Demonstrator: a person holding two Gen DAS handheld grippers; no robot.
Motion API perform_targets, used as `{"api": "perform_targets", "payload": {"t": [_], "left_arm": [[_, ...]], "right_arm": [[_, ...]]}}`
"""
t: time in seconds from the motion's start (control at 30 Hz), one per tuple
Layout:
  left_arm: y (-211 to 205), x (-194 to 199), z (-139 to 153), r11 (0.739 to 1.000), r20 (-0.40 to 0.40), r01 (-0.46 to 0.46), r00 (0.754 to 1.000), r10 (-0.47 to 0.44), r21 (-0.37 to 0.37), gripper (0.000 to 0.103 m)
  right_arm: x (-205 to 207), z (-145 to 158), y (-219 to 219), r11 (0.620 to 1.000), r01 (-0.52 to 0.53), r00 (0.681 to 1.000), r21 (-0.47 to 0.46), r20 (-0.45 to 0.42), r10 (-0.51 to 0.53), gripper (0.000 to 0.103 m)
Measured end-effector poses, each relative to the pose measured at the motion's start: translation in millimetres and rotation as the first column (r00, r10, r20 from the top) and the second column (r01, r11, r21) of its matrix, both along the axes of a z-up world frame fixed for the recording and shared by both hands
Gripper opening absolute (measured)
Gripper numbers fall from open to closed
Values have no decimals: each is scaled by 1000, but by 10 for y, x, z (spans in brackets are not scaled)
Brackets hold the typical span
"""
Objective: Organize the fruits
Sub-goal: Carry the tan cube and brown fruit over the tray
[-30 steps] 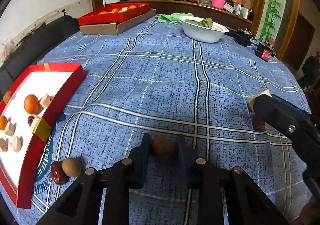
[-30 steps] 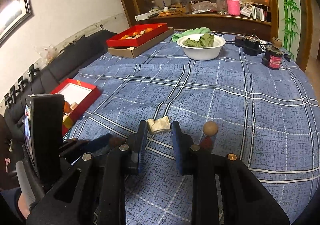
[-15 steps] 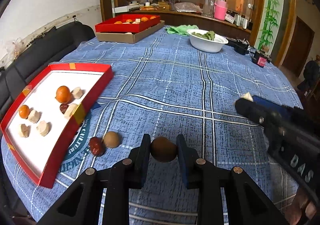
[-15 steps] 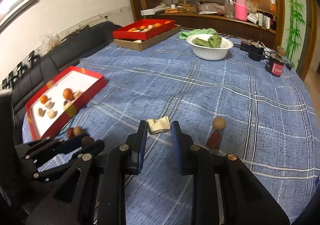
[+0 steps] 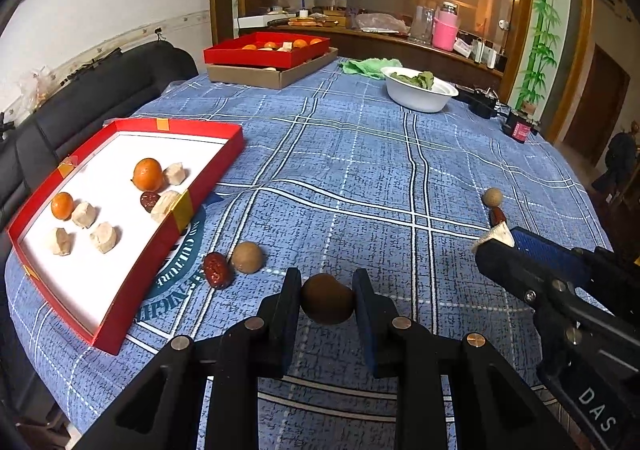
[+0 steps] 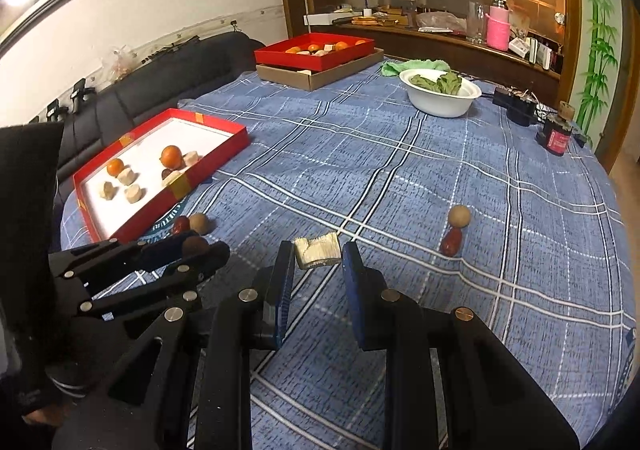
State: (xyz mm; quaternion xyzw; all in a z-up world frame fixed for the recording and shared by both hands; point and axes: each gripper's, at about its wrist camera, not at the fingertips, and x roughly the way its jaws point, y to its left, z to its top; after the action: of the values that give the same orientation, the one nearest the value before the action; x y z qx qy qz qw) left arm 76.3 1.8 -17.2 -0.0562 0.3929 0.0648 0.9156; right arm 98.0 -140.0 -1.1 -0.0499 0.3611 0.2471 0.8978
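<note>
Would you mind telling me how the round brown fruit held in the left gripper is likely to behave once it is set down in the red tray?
The brown fruit looks round and smooth, so it would probably roll on the flat white floor of the red tray. The raised rim should stop it. It looks firm between the left gripper fingers, showing no denting, so it is probably not fragile.

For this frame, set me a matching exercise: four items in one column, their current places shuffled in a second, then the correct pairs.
Items
1. round dark brown fruit
2. pale fibrous white chunk
3. larger orange citrus fruit
4. green leaves

Places
A. inside the near red tray
B. in the white bowl
C. between the left gripper fingers
D. between the right gripper fingers

Pairs: 1-C, 2-D, 3-A, 4-B
</note>
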Motion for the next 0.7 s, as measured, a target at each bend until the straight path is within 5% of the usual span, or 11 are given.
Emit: {"api": "perform_targets", "payload": {"t": [0.7], "left_arm": [[14, -16, -9, 1000, -9, -3, 1000, 3, 6, 25]], "right_arm": [[-97, 18, 31, 1000, -23, 1000, 8, 6, 23, 23]]}}
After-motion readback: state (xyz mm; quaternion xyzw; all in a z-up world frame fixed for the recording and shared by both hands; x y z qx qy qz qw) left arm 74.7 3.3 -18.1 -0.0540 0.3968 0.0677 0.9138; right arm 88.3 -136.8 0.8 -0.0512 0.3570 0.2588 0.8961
